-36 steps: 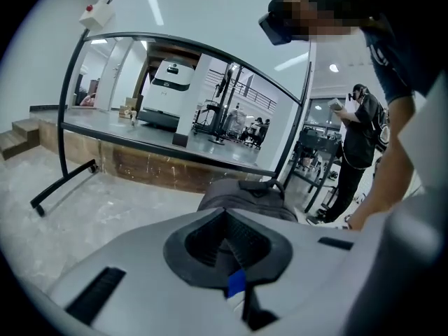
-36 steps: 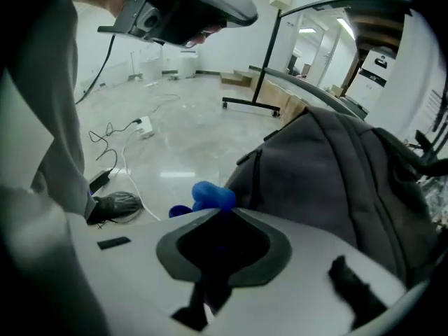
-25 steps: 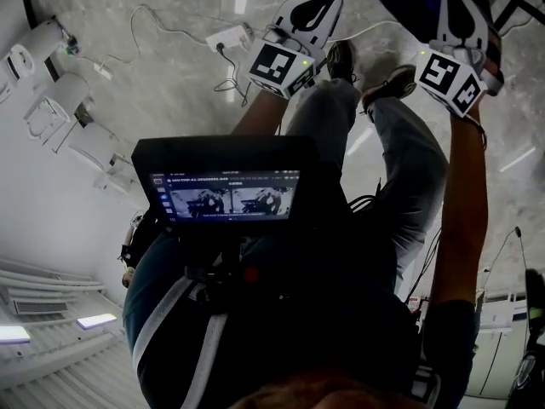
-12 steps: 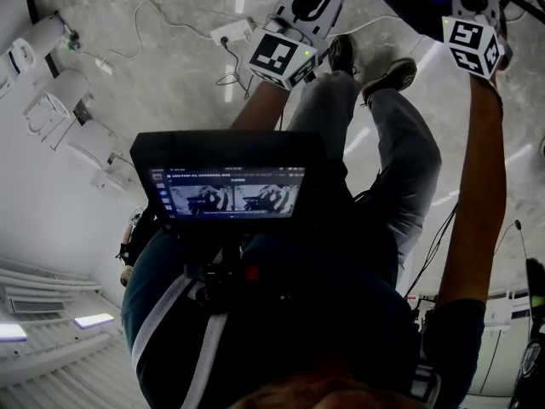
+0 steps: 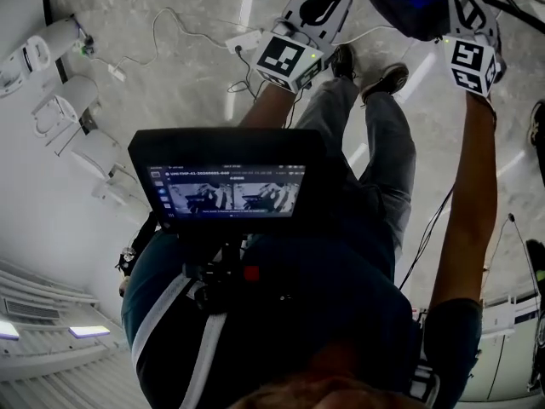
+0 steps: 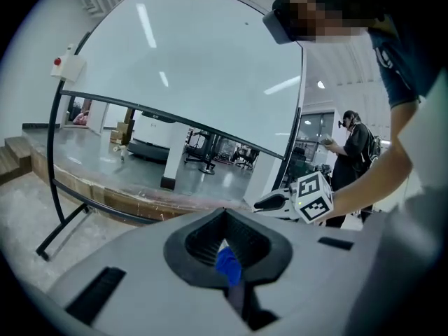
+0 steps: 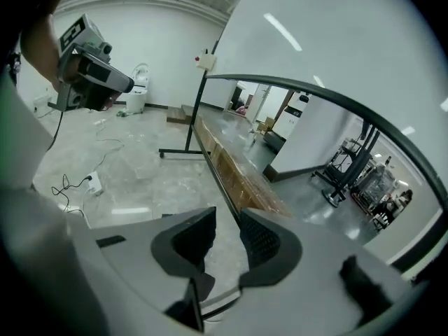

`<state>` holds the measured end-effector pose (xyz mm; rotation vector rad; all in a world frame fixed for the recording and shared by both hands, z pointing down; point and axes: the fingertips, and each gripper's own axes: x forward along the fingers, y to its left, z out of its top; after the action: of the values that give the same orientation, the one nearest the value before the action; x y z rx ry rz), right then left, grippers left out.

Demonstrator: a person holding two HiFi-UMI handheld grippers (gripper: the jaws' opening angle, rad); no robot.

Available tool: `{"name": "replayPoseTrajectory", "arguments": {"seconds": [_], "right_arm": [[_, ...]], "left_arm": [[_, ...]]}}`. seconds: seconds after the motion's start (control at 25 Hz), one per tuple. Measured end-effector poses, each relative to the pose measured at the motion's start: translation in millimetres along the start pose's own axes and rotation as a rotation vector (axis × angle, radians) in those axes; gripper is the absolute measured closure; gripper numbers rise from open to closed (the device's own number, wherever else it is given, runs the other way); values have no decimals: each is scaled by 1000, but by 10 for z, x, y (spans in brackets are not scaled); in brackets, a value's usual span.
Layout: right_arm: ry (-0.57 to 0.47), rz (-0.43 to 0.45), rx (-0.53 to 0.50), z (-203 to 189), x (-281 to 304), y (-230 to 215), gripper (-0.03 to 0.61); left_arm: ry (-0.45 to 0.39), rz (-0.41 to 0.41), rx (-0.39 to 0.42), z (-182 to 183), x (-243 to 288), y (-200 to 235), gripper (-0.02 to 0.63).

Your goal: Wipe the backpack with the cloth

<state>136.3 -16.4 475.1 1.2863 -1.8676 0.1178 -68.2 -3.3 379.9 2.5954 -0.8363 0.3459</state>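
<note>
Rolled my right gripper (image 7: 225, 233) over, fingers just opened, empty, open floor (image 7: 133, 170) ahead; left gripper (image 6: 225, 242) near level, fingers pinching blue cloth (image 6: 227, 266).

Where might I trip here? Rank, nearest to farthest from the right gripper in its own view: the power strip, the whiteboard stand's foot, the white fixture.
From the right gripper, whose jaws have just been opening with nothing between them:
1. power strip, floor, left
2. whiteboard stand's foot, ahead
3. white fixture, far wall

A white power strip (image 5: 242, 39) lies on the marble floor (image 5: 170, 83) with cables trailing; a large black-framed panel (image 6: 196, 61) stands nearby.
</note>
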Motion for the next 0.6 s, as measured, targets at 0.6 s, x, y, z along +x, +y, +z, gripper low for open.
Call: {"name": "replayPoseTrajectory", "arguments": {"seconds": [0.6], "right_arm": [[28, -21, 183, -466, -743, 394, 486]], "left_arm": [[-4, -99, -62, -155, 307, -386, 612]]}}
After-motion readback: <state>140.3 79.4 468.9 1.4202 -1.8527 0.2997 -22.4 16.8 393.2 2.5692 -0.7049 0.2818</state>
